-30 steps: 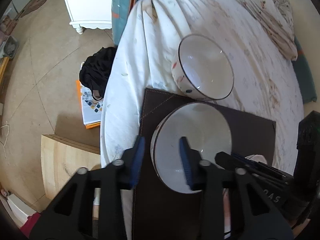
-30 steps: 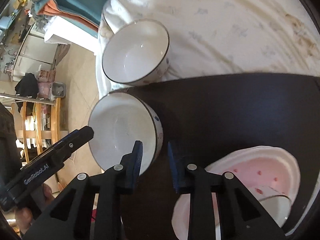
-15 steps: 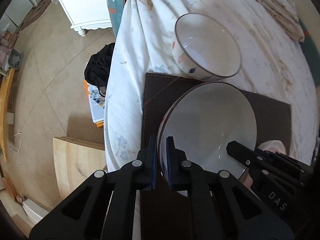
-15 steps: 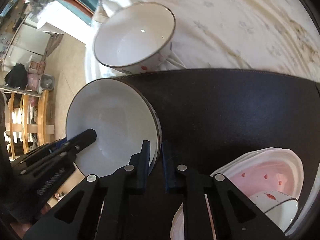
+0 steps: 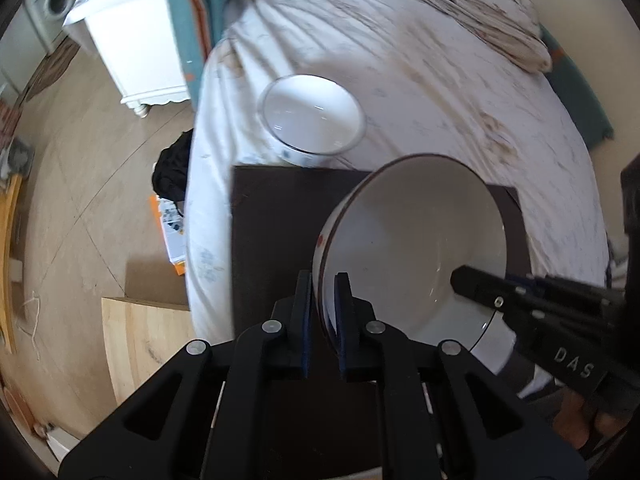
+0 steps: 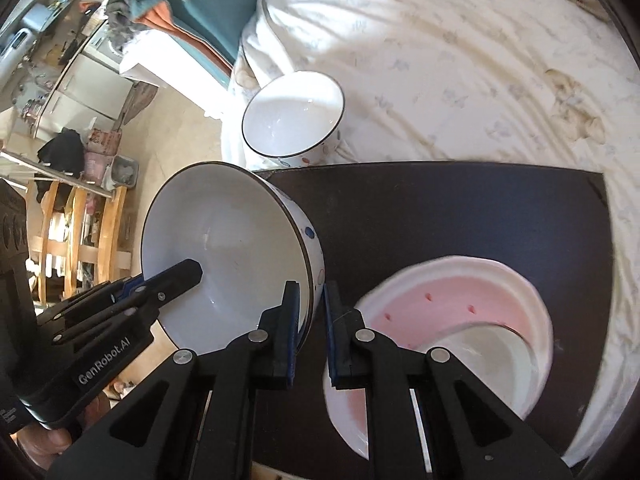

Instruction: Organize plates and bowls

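Observation:
A large white bowl (image 5: pixel 416 240) with a dark rim and coloured dots (image 6: pixel 224 248) is held in the air above the dark brown mat (image 5: pixel 276 216). My left gripper (image 5: pixel 323 312) is shut on its rim on one side. My right gripper (image 6: pixel 310 320) is shut on the rim on the other side. A second white bowl (image 5: pixel 312 118) stands on the white sheet just beyond the mat (image 6: pixel 460 208); it also shows in the right wrist view (image 6: pixel 292 116). A pink plate (image 6: pixel 444 312) with a small white dish (image 6: pixel 488 356) on it lies on the mat's right part.
The white sheet (image 5: pixel 440 80) covers a bed that drops off to the floor on the left. A white cabinet (image 5: pixel 132 48), a dark bundle of cloth (image 5: pixel 172 168) and a wooden board (image 5: pixel 140 340) are down on the floor.
Both grippers closed on the large bowl's rim and lifted it off the mat, moving it to the right. The second bowl stayed in place.

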Demonstrator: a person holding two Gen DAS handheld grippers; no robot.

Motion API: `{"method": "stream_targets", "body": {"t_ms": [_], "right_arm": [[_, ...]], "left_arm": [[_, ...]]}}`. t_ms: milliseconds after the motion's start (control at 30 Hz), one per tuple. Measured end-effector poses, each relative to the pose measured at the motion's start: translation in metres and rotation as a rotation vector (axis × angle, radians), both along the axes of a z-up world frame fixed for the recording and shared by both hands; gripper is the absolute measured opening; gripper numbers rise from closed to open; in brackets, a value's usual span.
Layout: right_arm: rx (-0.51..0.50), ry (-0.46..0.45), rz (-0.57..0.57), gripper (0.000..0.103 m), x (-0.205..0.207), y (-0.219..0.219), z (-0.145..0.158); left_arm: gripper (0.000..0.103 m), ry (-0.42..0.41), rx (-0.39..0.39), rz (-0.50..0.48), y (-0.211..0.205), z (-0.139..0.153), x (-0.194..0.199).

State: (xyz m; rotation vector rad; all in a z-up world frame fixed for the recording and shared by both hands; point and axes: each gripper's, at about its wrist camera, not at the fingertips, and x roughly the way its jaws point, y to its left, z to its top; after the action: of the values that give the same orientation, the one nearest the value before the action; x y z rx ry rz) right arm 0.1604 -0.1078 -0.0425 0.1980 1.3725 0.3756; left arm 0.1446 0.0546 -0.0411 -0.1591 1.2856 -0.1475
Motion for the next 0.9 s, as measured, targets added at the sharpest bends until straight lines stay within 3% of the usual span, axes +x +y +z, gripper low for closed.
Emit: {"method": "stream_targets", "body": {"t_ms": [400,667,833,900], "right_arm": [[-0.032,-0.055,-0.044,0.013,-0.039,-0.087,0.038],[-0.006,-0.115,-0.107,0.013,-0.062,-0.135,0.030],[0.005,-0.078,-0.116,0.014,-0.063,-0.141,0.016],[0.024,-0.075,-0.121,0.015,-0.063,-0.144,0.017]], "left_arm": [[0.008,-0.092,-0.025,-0.099,-0.089,0.026,-0.029],[0.008,-0.095,0.005,-0.178,-0.125,0.009,-0.032],[0.008,-0.029,-0.037,-0.169,-0.124,-0.006,-0.029],[0.008,-0.037,-0.020,-0.176,-0.127,-0.007,-0.030]]}}
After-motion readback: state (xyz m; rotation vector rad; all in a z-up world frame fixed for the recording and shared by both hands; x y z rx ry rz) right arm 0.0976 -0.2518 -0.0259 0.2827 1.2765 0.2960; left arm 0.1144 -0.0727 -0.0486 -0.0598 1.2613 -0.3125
